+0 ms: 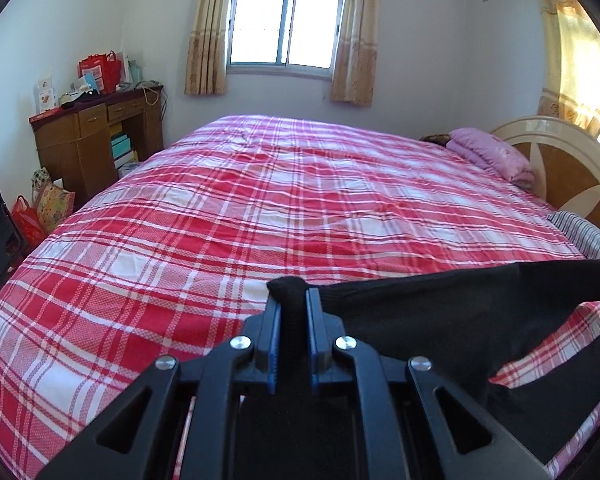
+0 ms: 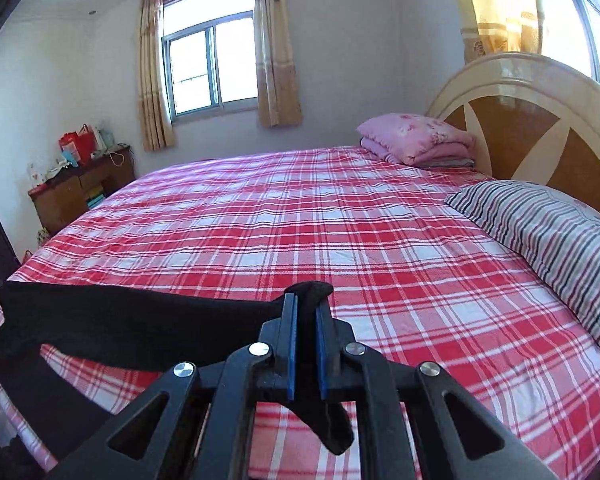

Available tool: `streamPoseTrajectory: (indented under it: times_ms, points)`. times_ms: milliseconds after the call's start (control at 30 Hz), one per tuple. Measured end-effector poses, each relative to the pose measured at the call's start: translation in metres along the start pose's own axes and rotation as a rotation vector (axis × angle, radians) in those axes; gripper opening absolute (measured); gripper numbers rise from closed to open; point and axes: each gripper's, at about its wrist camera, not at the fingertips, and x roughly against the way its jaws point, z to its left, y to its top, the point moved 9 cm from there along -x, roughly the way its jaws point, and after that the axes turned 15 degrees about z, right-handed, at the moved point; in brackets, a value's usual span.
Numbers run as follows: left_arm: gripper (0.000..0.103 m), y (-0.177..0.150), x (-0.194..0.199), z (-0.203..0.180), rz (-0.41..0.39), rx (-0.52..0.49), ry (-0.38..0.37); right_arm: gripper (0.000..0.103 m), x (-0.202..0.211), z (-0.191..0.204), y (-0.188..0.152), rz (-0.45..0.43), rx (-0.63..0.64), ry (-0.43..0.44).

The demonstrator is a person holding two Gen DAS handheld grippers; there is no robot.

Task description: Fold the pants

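The black pants (image 1: 440, 312) hang stretched between my two grippers above a bed with a red and white plaid sheet (image 1: 228, 216). My left gripper (image 1: 294, 296) is shut on one end of the dark cloth, which runs off to the right and droops toward the sheet. In the right wrist view, my right gripper (image 2: 306, 304) is shut on the other end of the pants (image 2: 120, 320), with the fabric stretching away to the left and a flap hanging below the fingers. Both ends are lifted off the plaid sheet (image 2: 340, 232).
A striped pillow (image 2: 552, 232) and folded pink bedding (image 2: 416, 138) lie by the wooden headboard (image 2: 540, 120). A cluttered wooden desk (image 1: 96, 136) with bags stands at the far left under the wall. A curtained window (image 1: 286, 26) is behind the bed.
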Motion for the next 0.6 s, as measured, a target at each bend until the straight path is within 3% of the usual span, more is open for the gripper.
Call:
streamPoseTrajectory:
  times_ms: [333,600]
  points:
    - [0.012,-0.051,0.033,0.009,-0.051,0.001,-0.06,0.008,0.043,-0.029,-0.059,-0.025,-0.114,-0.021]
    - [0.012,-0.107,0.031,0.025,0.0,0.005,-0.082,0.008,0.043,-0.05,-0.118,0.045,-0.173,-0.011]
